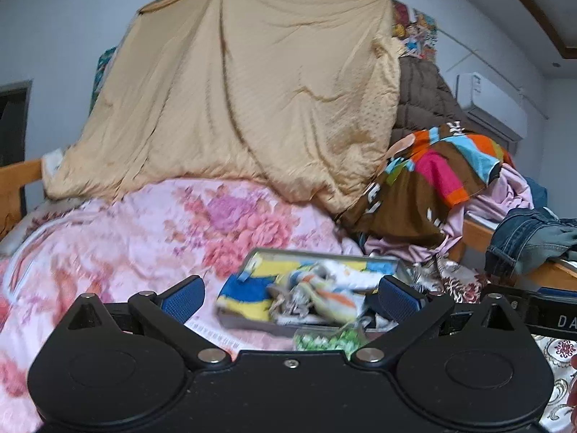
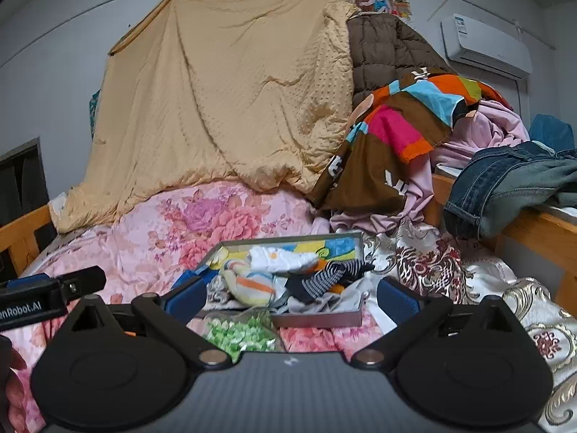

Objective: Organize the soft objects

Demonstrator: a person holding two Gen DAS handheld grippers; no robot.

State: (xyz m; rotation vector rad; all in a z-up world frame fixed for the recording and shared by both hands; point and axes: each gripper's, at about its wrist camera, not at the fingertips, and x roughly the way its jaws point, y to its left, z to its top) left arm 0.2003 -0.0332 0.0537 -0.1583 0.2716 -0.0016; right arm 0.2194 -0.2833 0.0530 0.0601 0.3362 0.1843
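**Both tools open over the box of socks**

We hold the left tool (image 1: 288,297) and the right tool (image 2: 290,297) spread wide and empty, both aimed at the shallow grey box (image 2: 317,319) that sits on the pink floral quilt (image 2: 151,238) of the bed. The box is our landmark: it lies straight ahead of both tools, and inside it we see a jumble of small soft things: a white sock (image 2: 285,258) toward the far wall of the box, an orange-striped sock (image 2: 249,285) at its left side, and a dark striped sock (image 2: 335,274) spilling over toward its right edge. Just in front of the box lies a green patterned piece (image 2: 238,335), half out of it or beside it; we cannot tell which. Beyond the box rises a tan blanket (image 2: 223,101), and to the right of the box a heap of clothes topped by a multicoloured cloth (image 2: 407,119).

We judge the socks to be light, limp and easily bunched, with nothing fragile about them. They will sag and drag neighbours along if tangled, so we would pinch one at a raised fold or cuff, well clear of the others, and lift slowly. The left view is blurred, so finer detail there escapes us.
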